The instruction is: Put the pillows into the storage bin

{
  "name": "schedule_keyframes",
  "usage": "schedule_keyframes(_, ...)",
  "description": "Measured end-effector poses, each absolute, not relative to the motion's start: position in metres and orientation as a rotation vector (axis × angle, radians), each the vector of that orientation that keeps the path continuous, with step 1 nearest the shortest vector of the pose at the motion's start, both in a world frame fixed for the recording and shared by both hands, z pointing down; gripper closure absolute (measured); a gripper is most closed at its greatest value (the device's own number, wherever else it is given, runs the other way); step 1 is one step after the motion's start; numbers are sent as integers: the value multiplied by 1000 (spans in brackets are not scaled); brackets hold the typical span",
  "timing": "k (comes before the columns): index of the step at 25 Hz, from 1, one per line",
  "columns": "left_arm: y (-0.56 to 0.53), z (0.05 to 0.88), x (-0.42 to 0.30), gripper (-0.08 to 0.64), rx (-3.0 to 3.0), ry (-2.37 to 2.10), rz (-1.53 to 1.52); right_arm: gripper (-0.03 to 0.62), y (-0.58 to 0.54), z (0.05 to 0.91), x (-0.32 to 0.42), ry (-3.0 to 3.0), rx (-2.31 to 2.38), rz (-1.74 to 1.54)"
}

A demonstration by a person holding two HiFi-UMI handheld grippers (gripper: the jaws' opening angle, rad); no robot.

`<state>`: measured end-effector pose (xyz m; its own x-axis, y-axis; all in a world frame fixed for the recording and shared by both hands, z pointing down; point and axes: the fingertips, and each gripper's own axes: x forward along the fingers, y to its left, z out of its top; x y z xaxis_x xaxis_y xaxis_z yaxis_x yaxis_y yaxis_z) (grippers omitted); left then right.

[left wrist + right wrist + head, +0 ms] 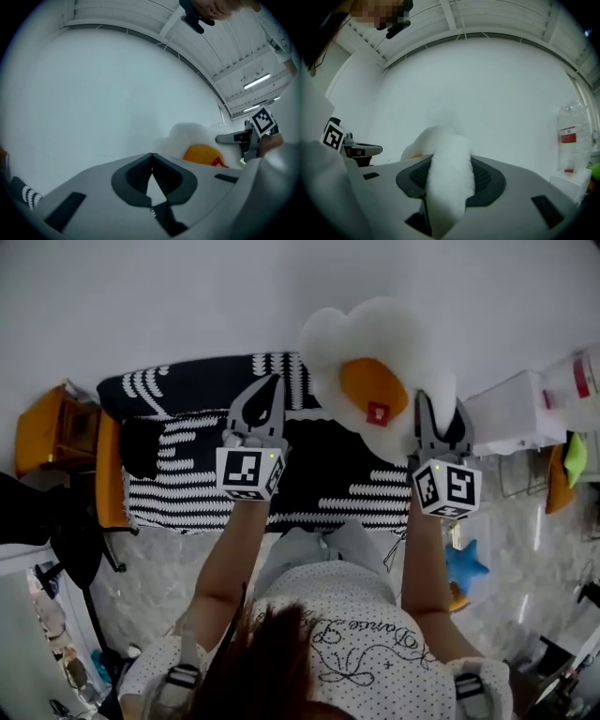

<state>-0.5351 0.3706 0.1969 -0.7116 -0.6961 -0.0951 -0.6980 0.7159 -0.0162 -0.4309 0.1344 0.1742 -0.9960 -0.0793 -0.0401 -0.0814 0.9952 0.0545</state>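
A flower-shaped pillow [375, 371] with white petals, an orange centre and a small red tag hangs in the air at the upper right of the head view. My right gripper [441, 413] is shut on one of its white petals [446, 183], which fills the gap between the jaws. My left gripper [275, 382] is raised to the pillow's left, shut with nothing in it [151, 157]. The left gripper view shows the pillow [199, 143] and the right gripper [234, 138] off to its right. Below both lies a black fabric thing with white stripes [187, 465]; I cannot tell whether it is the bin.
An orange stool or seat [42, 432] stands at the left. A white box [520, 413] with a clear plastic bottle [569, 140] on it is at the right. A blue star toy [466, 565] lies on the floor. A plain white wall is ahead.
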Motion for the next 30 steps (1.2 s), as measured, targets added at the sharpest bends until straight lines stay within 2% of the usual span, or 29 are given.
schedule_keyframes(11, 283, 180, -461, 557, -1440, 2656, 32, 408, 76, 161, -308, 3028, -452, 80)
schedule_keyframes(19, 184, 180, -339, 557, -1685, 2514, 56, 408, 20, 157, -140, 2951, -741, 86)
schedule_keyframes(30, 52, 180, -125, 557, -2100, 2214, 154, 408, -41, 156, 107, 2834, -1159, 114)
